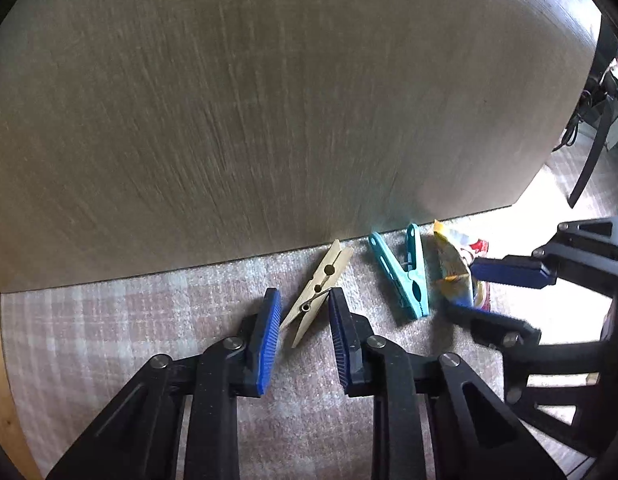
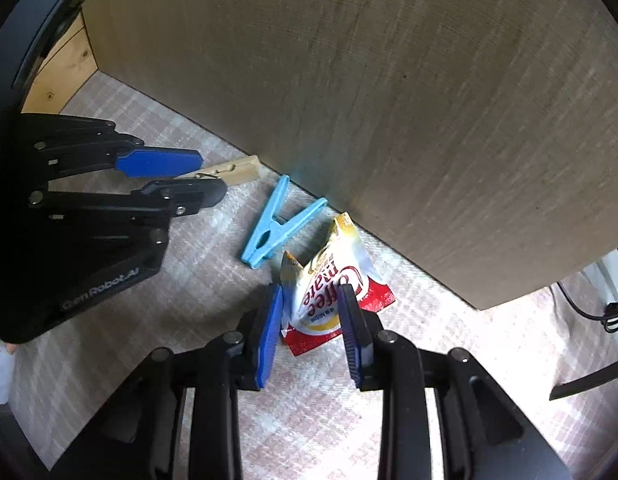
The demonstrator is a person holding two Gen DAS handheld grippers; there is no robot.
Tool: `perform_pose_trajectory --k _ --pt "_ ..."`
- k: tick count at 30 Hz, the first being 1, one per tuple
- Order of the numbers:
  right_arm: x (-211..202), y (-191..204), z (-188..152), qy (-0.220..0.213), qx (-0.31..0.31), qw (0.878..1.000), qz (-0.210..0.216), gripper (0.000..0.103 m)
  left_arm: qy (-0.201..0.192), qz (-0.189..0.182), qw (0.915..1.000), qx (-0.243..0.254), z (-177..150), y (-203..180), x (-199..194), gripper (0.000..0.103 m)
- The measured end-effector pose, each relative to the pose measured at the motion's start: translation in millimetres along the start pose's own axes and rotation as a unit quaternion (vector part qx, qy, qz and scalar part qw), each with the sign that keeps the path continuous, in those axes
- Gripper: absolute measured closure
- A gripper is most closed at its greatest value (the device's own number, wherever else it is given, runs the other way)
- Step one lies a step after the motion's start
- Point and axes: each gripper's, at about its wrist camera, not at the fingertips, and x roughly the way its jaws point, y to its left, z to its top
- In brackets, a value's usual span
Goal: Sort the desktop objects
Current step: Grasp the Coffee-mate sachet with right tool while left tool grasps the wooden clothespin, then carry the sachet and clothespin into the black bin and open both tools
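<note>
Pickup step: left gripper (image 1: 305,300) open around the wooden clothespin (image 1: 318,294), right gripper (image 2: 311,300) open around the Coffee-mate sachet (image 2: 329,292); next, close both.

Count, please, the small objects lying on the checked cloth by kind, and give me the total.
Wooden clothespin: 1
Blue-green plastic clothespin: 1
Coffee creamer sachet: 1
Total: 3
</note>
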Motion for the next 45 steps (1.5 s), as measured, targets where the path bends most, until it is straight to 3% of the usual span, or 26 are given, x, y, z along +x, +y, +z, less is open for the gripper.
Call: perform_pose_trajectory --k 5,12,16,21,25,30,32,33,36,41,45 --pt "-4 -5 -7 0.007 0.010 1.000 0.014 0.092 -0.006 0.010 0.9999 -0.010 -9 0 -3 0.089" --pt "-20 -21 -30 0.004 0.046 0.997 0.054 0.094 0.001 0.019 0.9998 -0.008 -38 -7 -12 0.092" --pt "-40 -30 -45 -0.003 0.060 0.995 0.075 0.094 -0.001 0.005 0.9999 -0.016 -51 -12 -25 0.092" --pt "-71 -59 -70 -0.014 0.075 0.994 0.076 0.094 -0.010 -0.003 0.9999 -0.001 -64 -28 -50 0.092" --pt "-106 -82 -107 -0.019 0.089 0.993 0.072 0.094 -0.019 -0.010 0.9994 0.026 -74 -60 -76 0.091" --pt "-151 -124 -171 -0.017 0.123 0.991 0.047 0.094 -0.035 -0.034 0.9949 0.089 -71 -138 -105 0.091" --pt "-166 -147 -204 -0.010 0.151 0.988 0.032 0.094 -0.040 -0.056 0.9905 0.119 -68 -176 -116 0.092" --pt "-175 -158 -219 -0.008 0.164 0.986 0.022 0.094 -0.042 -0.068 0.9877 0.134 -42 -202 -111 0.092" --pt "-205 -191 -266 -0.010 0.206 0.978 -0.012 0.094 -0.047 -0.102 0.9767 0.182 -32 -268 -117 0.091" --pt "-258 -248 -350 -0.018 0.291 0.955 -0.060 0.094 -0.048 -0.164 0.9505 0.259 -46 -373 -162 0.091" --pt "-287 -282 -411 -0.014 0.347 0.933 -0.092 0.094 -0.039 -0.207 0.9264 0.312 -58 -454 -172 0.091"
